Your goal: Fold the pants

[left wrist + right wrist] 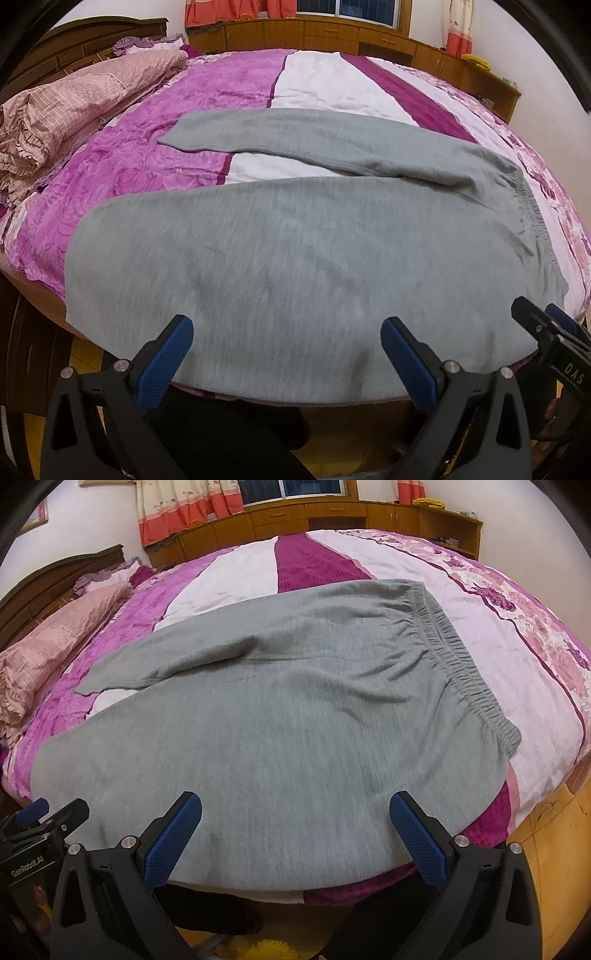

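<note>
Grey sweatpants (295,243) lie spread flat on the bed, the elastic waistband (532,218) to the right and both legs running left; the far leg (266,131) angles away from the near one. They also show in the right wrist view (288,720), waistband (458,661) at the right. My left gripper (288,332) is open and empty, over the near leg at the bed's front edge. My right gripper (295,808) is open and empty, over the near hip area. Each gripper shows in the other's view: the right (546,325), the left (51,812).
The bed (166,173) has a purple, white and floral cover. A pink checked quilt (62,110) is piled at the left by the dark headboard (74,48). Wooden cabinets (332,33) and curtains line the far wall. Wooden floor (554,834) lies in front of the bed.
</note>
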Available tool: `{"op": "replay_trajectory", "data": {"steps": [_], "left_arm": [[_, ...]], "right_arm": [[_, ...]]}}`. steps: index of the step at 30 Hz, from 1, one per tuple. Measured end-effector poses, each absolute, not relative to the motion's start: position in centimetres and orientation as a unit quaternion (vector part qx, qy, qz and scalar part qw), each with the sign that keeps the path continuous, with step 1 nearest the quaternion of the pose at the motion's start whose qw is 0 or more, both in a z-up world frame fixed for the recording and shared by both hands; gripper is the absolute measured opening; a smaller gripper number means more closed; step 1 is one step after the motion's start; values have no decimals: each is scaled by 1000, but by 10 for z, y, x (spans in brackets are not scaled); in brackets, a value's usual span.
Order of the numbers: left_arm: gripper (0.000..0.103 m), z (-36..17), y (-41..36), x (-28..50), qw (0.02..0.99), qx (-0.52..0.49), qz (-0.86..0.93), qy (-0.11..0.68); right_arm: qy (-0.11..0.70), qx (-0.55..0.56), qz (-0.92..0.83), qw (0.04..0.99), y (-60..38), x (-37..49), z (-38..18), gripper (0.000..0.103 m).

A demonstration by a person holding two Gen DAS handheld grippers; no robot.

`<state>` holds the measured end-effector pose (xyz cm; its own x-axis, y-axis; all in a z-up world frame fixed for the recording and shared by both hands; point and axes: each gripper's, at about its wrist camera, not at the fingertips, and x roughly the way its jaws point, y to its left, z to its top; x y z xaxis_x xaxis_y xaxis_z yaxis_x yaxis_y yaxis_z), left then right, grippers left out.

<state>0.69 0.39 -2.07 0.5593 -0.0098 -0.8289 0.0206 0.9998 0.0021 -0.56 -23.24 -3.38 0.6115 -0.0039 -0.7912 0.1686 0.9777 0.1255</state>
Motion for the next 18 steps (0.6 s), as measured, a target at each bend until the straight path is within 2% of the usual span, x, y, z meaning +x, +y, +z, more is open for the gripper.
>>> {"op": "replay_trajectory", "data": {"steps": [18], "left_arm": [[103,-23,5,8,881,8,-6,473]], "right_arm": [[440,96,-48,891,-232,-6,-36,98]]}}
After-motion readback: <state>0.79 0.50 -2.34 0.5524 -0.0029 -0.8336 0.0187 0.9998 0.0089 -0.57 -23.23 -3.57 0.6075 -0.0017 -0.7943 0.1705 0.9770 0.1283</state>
